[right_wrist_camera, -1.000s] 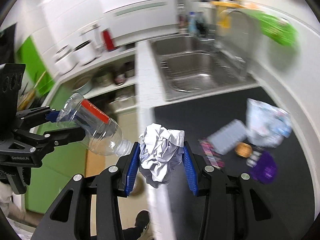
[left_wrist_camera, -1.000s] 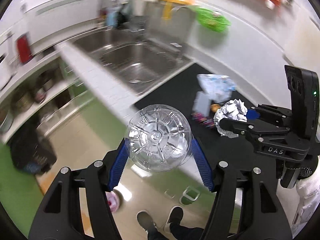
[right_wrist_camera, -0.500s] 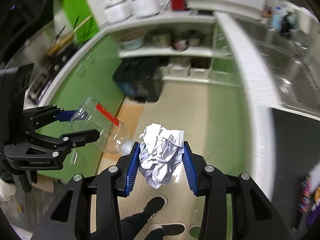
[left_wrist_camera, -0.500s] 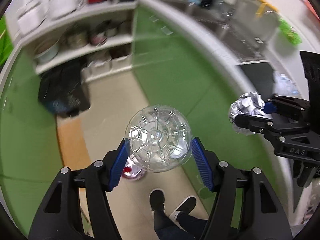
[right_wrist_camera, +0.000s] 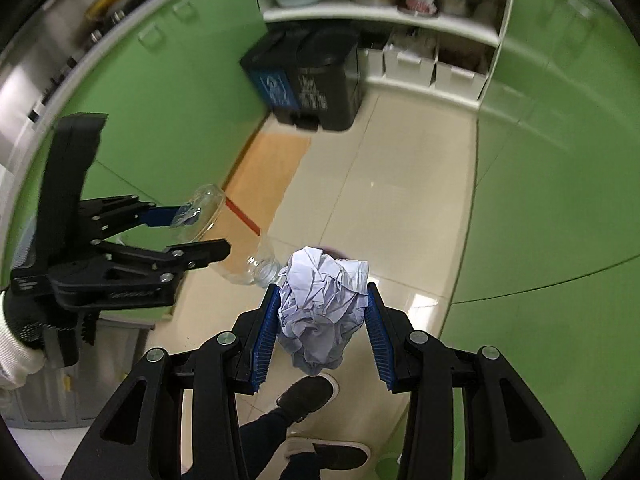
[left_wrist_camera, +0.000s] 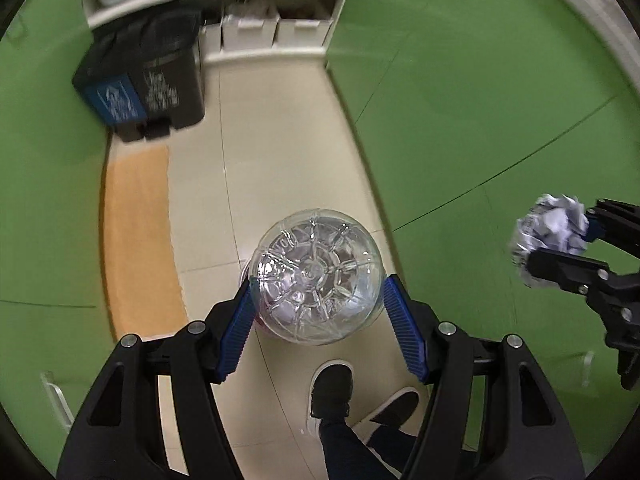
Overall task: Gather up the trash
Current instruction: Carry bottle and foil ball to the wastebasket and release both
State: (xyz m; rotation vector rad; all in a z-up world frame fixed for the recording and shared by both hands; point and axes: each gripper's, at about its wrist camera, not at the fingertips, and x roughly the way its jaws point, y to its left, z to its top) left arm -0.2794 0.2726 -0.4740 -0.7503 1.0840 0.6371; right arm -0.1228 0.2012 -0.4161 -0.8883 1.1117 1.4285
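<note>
My left gripper [left_wrist_camera: 318, 306] is shut on a clear plastic bottle [left_wrist_camera: 316, 276], its ribbed base facing the camera. From the right wrist view the same bottle [right_wrist_camera: 236, 240], with a red label band, hangs neck-down in the left gripper [right_wrist_camera: 188, 232]. My right gripper [right_wrist_camera: 322, 320] is shut on a crumpled ball of white paper [right_wrist_camera: 322, 306]; that paper ball [left_wrist_camera: 550, 226] also shows at the right edge of the left wrist view, in the right gripper [left_wrist_camera: 560, 236]. Both grippers point steeply down over the kitchen floor.
A double pedal bin [right_wrist_camera: 308, 80], blue section left and black section right, stands on the floor ahead below white shelves [right_wrist_camera: 384, 16]; its lids look down. Green cabinet fronts [right_wrist_camera: 560, 160] line both sides. An orange mat [left_wrist_camera: 138, 240] lies on the beige tiles. A person's dark shoes [left_wrist_camera: 332, 394] are below.
Both grippers have swung away from the counter and sink and sunk toward the floor. The bin has come into view and grown closer. The bottle and the paper ball stay held.
</note>
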